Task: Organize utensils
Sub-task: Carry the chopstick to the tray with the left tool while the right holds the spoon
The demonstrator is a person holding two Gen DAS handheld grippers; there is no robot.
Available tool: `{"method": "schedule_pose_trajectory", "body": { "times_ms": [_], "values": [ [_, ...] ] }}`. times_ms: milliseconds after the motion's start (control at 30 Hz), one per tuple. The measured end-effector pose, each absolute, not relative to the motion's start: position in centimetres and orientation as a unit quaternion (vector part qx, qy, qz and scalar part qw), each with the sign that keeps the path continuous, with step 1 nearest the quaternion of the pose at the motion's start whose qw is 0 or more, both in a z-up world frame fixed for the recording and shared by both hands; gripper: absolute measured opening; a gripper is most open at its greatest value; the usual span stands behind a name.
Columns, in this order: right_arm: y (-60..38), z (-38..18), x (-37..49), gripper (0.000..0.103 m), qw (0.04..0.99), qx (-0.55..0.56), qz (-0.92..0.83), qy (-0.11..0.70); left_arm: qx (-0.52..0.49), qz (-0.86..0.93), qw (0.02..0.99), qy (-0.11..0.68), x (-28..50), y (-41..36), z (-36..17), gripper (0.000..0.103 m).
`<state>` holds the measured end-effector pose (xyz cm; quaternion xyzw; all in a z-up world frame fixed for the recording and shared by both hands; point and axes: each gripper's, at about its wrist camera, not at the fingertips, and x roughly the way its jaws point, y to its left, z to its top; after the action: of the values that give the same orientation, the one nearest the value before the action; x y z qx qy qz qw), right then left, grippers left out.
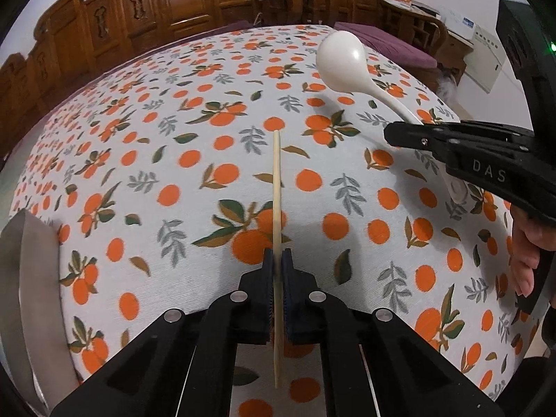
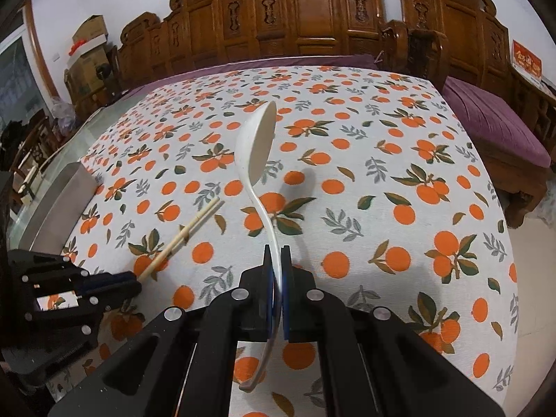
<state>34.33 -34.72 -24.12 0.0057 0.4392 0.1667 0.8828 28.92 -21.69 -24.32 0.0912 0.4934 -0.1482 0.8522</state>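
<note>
Chopsticks (image 1: 276, 187) clenched in left fingers (image 1: 267, 274); right fingers (image 2: 268, 267) clamp ladle (image 2: 255, 146), handle partly hidden.

1. The tablecloth (image 2: 365, 208) is off-white — printed all over with orange fruit, brown stems, and dark green and grey-blue leaves.
2. The ladle (image 2: 255, 146) is plain glossy white.
3. The chopsticks (image 2: 180, 234) are pale tan wood.
4. Both the left gripper (image 1: 277, 260) and the right gripper (image 2: 277, 257) are black with silver screws and blue pads.
5. The metal box (image 2: 57, 205) at the table's left edge is dull silver-grey.
6. The cushion (image 2: 493, 128) is purple — the carved bench (image 2: 312, 17) behind it warm brown.
</note>
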Motion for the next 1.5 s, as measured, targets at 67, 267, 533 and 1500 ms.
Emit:
{"method": "schedule_pose_trajectory", "body": {
  "times_ms": [67, 267, 533, 1500],
  "values": [
    [-34.2, -23.9, 34.1, 0.005, 0.883, -0.003, 0.172, 0.438, 0.09, -0.146, 0.855, 0.49, 28.8, -21.3, -23.9, 0.004],
    [-32.5, -22.9, 33.1, 0.005, 0.885, -0.027, 0.181, 0.428, 0.084, -0.139, 0.863, 0.479, 28.3, -19.6, -22.6, 0.004],
    [-30.3, -23.0, 32.6, 0.005, 0.879, -0.033, 0.196, 0.434, 0.077, -0.131, 0.871, 0.466, 27.5, -17.4, -20.9, 0.004],
    [-20.6, -21.3, 28.9, 0.005, 0.869, -0.107, 0.252, 0.412, 0.035, -0.075, 0.9, 0.429, 24.8, -4.6, -15.9, 0.004]
  ]
}}
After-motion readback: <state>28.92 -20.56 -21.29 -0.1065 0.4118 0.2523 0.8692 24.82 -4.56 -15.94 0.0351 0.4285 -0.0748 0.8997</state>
